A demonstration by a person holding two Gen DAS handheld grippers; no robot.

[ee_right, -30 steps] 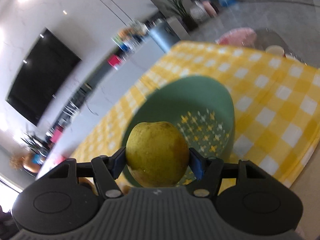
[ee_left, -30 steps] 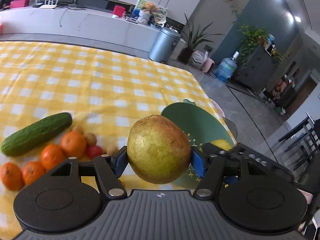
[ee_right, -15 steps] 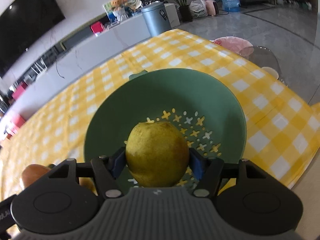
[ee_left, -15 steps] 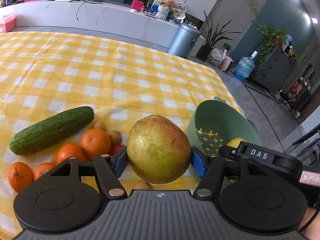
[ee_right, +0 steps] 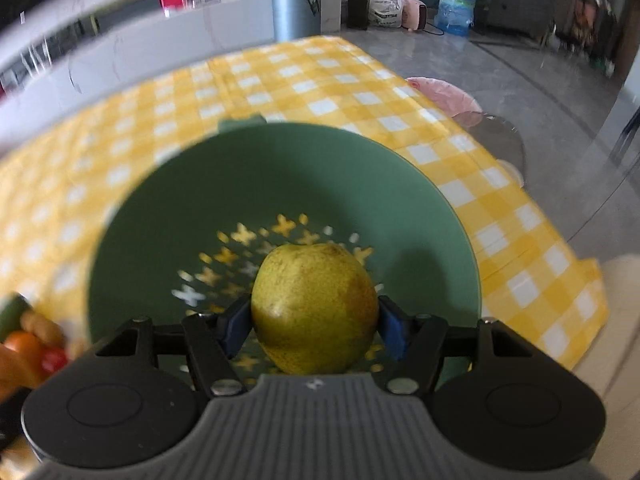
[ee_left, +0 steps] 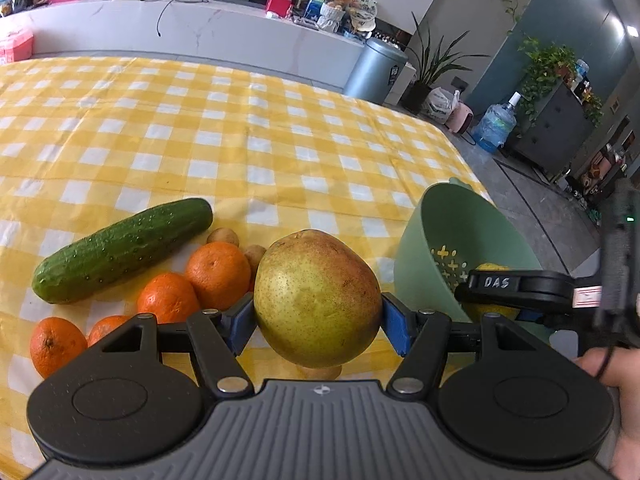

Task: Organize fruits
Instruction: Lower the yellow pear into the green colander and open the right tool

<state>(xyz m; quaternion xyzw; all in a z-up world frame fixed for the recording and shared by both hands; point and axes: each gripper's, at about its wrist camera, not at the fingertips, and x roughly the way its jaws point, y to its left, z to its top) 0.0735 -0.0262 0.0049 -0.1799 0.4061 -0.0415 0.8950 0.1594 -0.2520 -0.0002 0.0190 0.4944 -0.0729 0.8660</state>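
We have a pear in each tool: the left gripper (ee_left: 318,322) is clamped across the belly of the larger pear (ee_left: 316,298) above the loose fruit, and the right gripper (ee_right: 314,322) is clamped on the smaller pear (ee_right: 314,308) over the green colander (ee_right: 168,216). We judge both firm, fairly heavy, smooth-skinned and easily bruised, so the widest part suits them best. The yellow checked tablecloth (ee_left: 240,136) lies flat, with a living room beyond.

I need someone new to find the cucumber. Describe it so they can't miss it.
On the yellow checked tablecloth, look left of the green colander at the fruit pile. The cucumber lies behind the oranges: the only long, dark green, bumpy item among small round ones.
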